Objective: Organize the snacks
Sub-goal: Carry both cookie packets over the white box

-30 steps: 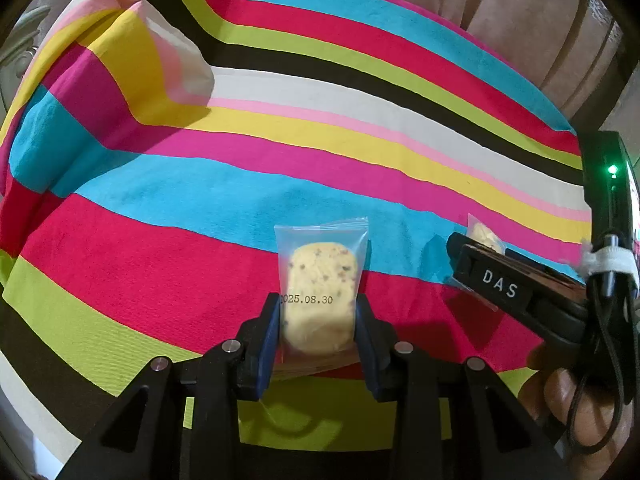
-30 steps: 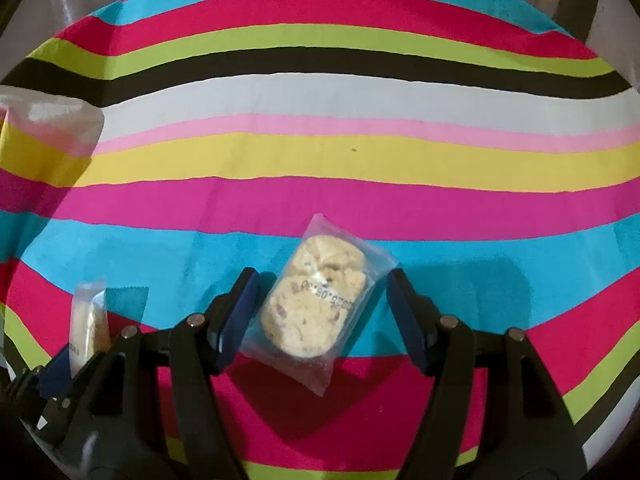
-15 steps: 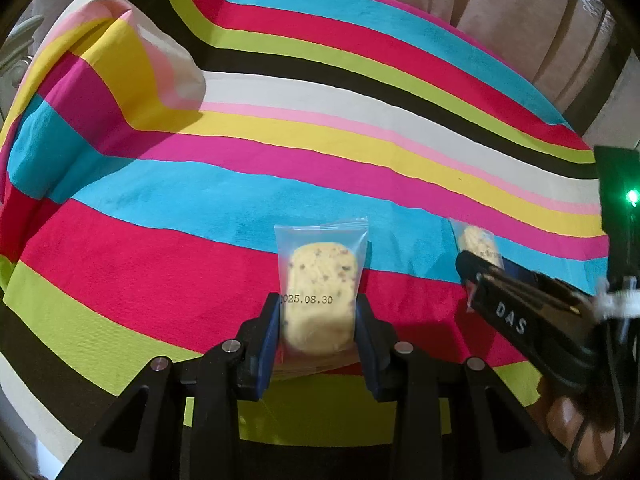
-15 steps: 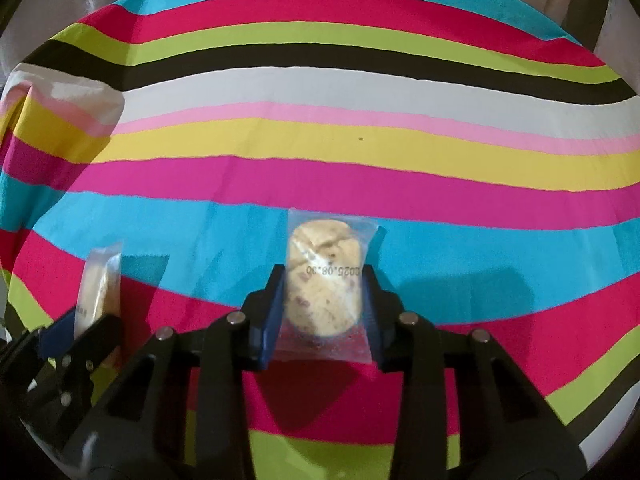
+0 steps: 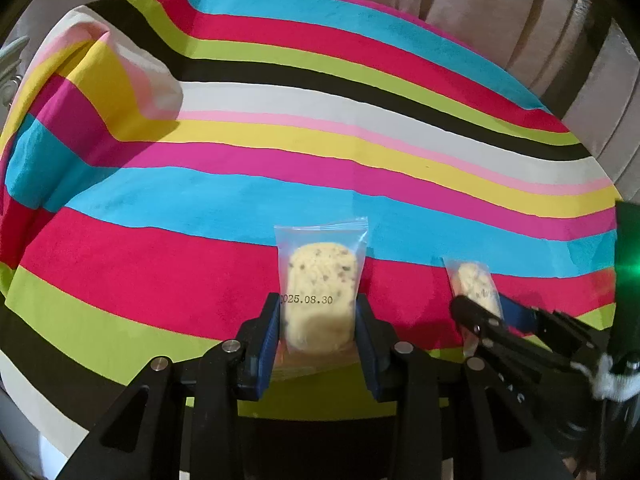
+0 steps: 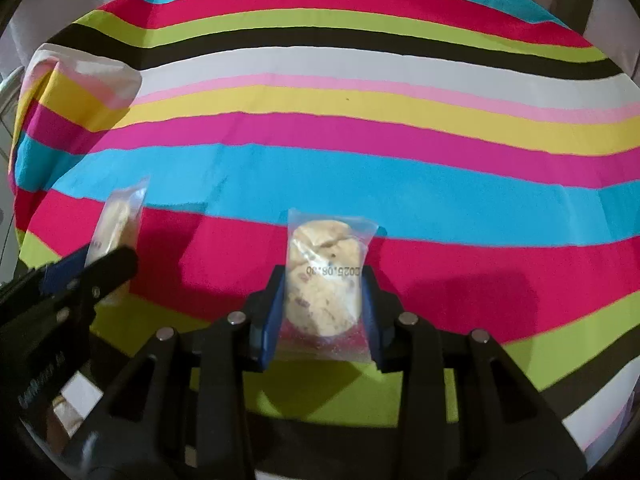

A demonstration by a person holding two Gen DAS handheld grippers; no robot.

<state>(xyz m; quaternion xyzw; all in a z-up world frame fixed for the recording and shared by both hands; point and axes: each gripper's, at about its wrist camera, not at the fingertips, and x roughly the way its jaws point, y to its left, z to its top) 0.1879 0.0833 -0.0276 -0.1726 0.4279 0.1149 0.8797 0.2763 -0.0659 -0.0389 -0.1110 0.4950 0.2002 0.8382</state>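
Now, lower centre: your left gripper (image 5: 318,322) clamps a dated cookie packet (image 5: 319,280) | your right gripper (image 6: 323,300) clamps another cookie pack (image 6: 325,276) at lower centre | both above striped cloth (image 5: 320,152)

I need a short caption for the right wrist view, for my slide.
Right gripper clamps a bagged cookie above the striped cloth; left gripper holds another.
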